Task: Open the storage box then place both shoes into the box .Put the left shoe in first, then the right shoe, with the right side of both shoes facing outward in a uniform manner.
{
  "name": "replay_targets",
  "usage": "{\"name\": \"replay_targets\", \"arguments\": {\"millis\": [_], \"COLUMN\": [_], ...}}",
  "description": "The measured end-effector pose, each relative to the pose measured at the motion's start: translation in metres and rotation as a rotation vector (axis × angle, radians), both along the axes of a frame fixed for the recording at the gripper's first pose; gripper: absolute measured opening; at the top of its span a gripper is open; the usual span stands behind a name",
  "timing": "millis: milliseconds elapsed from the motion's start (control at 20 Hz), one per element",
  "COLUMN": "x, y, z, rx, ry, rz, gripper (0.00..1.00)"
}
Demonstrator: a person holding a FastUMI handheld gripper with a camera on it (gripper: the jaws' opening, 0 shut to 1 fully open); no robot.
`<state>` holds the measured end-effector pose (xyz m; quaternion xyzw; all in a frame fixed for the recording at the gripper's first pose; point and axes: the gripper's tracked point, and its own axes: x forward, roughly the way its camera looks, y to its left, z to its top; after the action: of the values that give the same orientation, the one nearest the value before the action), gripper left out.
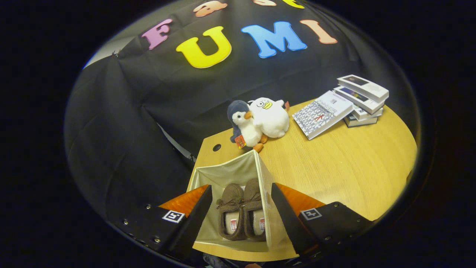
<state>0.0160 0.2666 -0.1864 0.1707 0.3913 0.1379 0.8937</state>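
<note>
Already both shoes (242, 214) are sitting inside the open storage box (223, 173), lower centre; gripper (241, 214) jaws are hanging released, so nothing seems left.

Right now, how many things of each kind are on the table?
Shoes: 2, inside the storage box, between the open claw fingers
Storage box: 1
Plush toys: 2
Books: about 5, one leaning on the stack
Total: about 10

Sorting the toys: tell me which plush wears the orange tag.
The grey-and-white penguin, left of the all-white duck plush; its tag hangs low in front.
</note>
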Motion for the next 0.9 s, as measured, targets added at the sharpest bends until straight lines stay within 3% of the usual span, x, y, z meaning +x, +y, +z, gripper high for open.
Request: {"name": "replay_targets", "arguments": {"millis": [400,900], "x": [0.001,-0.004], "y": [-0.023,-0.106], "z": [0.063,0.123], "rx": [-0.073,-0.306], "ry": [-0.261,-0.542], "rz": [0.119,0.132], "gripper": [0.98,0.98]}}
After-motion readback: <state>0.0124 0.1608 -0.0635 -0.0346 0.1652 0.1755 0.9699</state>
